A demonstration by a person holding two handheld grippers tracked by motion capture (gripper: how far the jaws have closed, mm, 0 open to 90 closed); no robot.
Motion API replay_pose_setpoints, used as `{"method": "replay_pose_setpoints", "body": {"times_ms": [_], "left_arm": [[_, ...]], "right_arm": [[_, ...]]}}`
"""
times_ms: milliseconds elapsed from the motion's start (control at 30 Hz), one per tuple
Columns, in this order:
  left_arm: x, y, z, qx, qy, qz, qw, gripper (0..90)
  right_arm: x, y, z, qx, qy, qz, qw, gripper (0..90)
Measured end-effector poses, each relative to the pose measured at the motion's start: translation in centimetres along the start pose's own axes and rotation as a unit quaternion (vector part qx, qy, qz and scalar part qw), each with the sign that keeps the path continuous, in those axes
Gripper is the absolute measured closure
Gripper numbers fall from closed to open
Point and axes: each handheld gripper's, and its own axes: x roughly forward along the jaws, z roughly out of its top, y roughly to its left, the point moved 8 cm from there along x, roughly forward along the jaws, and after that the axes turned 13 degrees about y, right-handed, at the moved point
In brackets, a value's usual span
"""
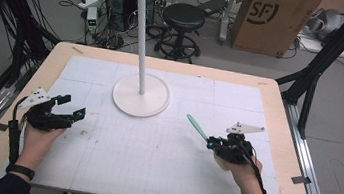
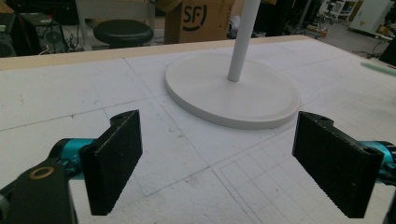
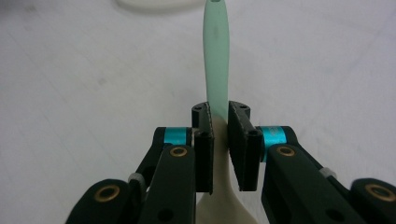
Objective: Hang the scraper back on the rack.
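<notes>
White stand [image 1: 140, 94] blocks table [image 1: 161, 161] centre; flanks open.

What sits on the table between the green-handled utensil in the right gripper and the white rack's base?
Nothing visible. The right gripper is shut on the green-handled utensil, handle pointing toward the white rack's base. Only bare gridded mat lies between them. The left gripper sits open, off to the side.
</notes>
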Motion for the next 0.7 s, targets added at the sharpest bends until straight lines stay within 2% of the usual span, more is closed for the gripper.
{"method": "replay_pose_setpoints", "body": {"times_ms": [67, 167, 367, 700], "left_arm": [[0.0, 0.0, 0.0, -0.001, -0.001, -0.001, 1.0000, 16.5], [0.0, 0.0, 0.0, 0.001, 0.000, -0.003, 1.0000, 16.5], [0.1, -0.2, -0.1, 0.003, 0.003, -0.007, 1.0000, 16.6], [0.3, -0.4, -0.3, 0.003, 0.012, -0.019, 0.9998, 17.0]], "right_arm": [[-0.8, 0.4, 1.6, -0.008, -0.010, 0.009, 0.9999, 80.8], [-2.4, 0.9, 4.3, -0.023, -0.032, 0.009, 0.9992, 80.9], [-5.6, 1.9, 9.3, -0.034, -0.069, 0.027, 0.9967, 80.8], [-10.0, 2.4, 15.5, -0.051, -0.110, 0.047, 0.9915, 80.8]]}}
